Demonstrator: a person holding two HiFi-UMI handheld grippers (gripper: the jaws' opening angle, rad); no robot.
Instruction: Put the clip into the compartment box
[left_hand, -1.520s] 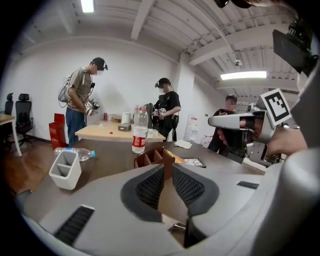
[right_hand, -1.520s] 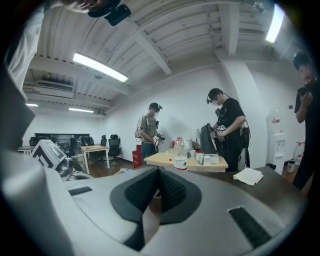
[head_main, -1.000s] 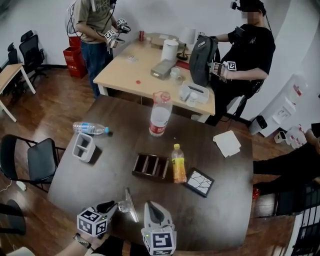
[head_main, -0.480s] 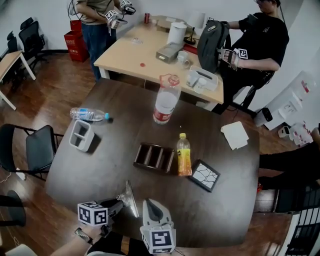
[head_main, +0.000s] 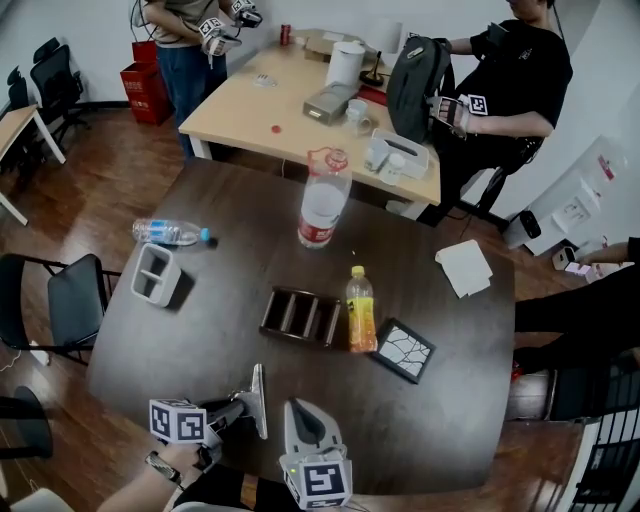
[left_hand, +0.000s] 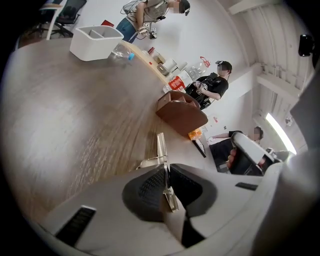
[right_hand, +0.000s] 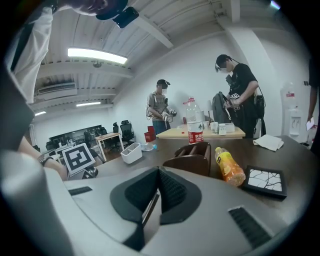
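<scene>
A silvery metal clip (head_main: 259, 396) stands on edge at the near side of the dark table (head_main: 440, 430). My left gripper (head_main: 243, 406) reaches it from the left. In the left gripper view the jaws are closing, and the pads of the left gripper (left_hand: 166, 183) pinch the thin handle of the clip (left_hand: 161, 148). The brown compartment box (head_main: 300, 315) lies mid-table beyond it, also seen as the brown box (left_hand: 181, 112). My right gripper (head_main: 301, 412) rests just right of the clip. Its jaws are shut and hold nothing in the right gripper view (right_hand: 157, 186).
An orange drink bottle (head_main: 360, 308) lies against the brown box's right end, with a black tile (head_main: 405, 350) beside it. A white bin (head_main: 155, 275), a lying water bottle (head_main: 170, 232), a tall bottle (head_main: 322, 200) and white paper (head_main: 463, 268) stand farther out. People work at the far table.
The head view has drifted slightly. Both grippers and the clip have stayed at the table's near edge, the left gripper shifting only a little to the left.
</scene>
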